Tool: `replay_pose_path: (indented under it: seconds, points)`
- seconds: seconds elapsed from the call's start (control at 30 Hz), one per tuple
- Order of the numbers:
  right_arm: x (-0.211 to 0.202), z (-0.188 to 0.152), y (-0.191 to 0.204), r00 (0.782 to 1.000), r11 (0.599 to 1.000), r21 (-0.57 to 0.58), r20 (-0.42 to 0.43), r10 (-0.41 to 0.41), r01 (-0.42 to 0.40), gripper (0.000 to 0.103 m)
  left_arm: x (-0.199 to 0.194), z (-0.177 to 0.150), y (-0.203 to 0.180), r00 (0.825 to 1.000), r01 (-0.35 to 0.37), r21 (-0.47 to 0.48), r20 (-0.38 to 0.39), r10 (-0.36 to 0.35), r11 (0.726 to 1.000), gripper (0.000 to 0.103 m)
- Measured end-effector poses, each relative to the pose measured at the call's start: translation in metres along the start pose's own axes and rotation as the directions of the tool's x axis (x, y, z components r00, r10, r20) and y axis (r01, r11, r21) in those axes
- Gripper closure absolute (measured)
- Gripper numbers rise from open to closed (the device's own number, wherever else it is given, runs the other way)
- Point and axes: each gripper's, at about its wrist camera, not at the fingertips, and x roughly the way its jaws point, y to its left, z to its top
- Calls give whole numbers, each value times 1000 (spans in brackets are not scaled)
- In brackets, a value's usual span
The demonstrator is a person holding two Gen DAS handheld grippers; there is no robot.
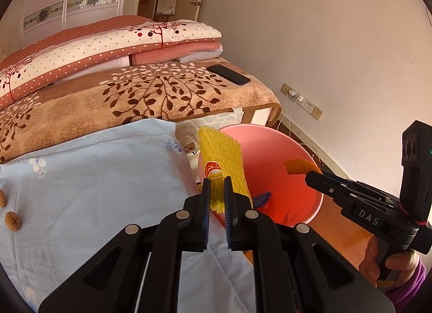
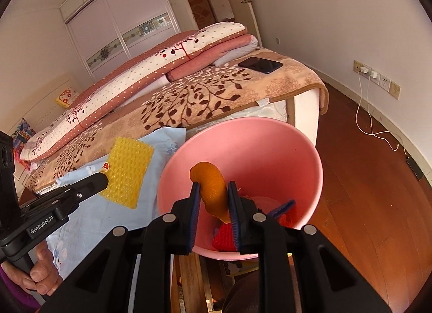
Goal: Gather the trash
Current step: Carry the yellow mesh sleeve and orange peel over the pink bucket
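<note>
Pink bin [image 2: 270, 150], 1 orange peel [image 2: 213, 188], 1 yellow wrap [image 2: 127, 169], 2 walnuts [image 1: 12, 220].

Count, both views.
Pink basin [image 2: 310, 156]: 1.
Yellow bubble-wrap sheet [image 2: 127, 167]: 1, with one red label [image 1: 213, 169].
Orange peel [image 2: 213, 186]: 1 piece.
Scraps inside the basin: 1 red [image 2: 225, 237], 1 blue-edged [image 2: 283, 206]; others possibly hidden.
Walnuts [image 1: 12, 220] on the light blue cloth [image 1: 94, 177]: 2, one cut by the frame edge.
Black phone [image 2: 260, 65]: 1.
Chargers plugged in at the wall sockets [image 2: 368, 72]: 2.
Handheld grippers: 2, left [image 1: 216, 179] and right [image 2: 213, 184].
</note>
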Motion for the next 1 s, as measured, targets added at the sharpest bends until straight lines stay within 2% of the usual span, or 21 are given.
replay_pose_path:
  seconds: [0.4, 1.0]
  points:
    - [4, -2, -33, 998, 996, 74, -5, -55, 56, 83, 34, 0, -34, 999, 7, 72, -41, -5, 997, 94]
    - [15, -8, -42, 996, 992, 88, -34, -83, 86, 83, 72, -3, -55, 995, -31, 128, -93, 43, 991, 94]
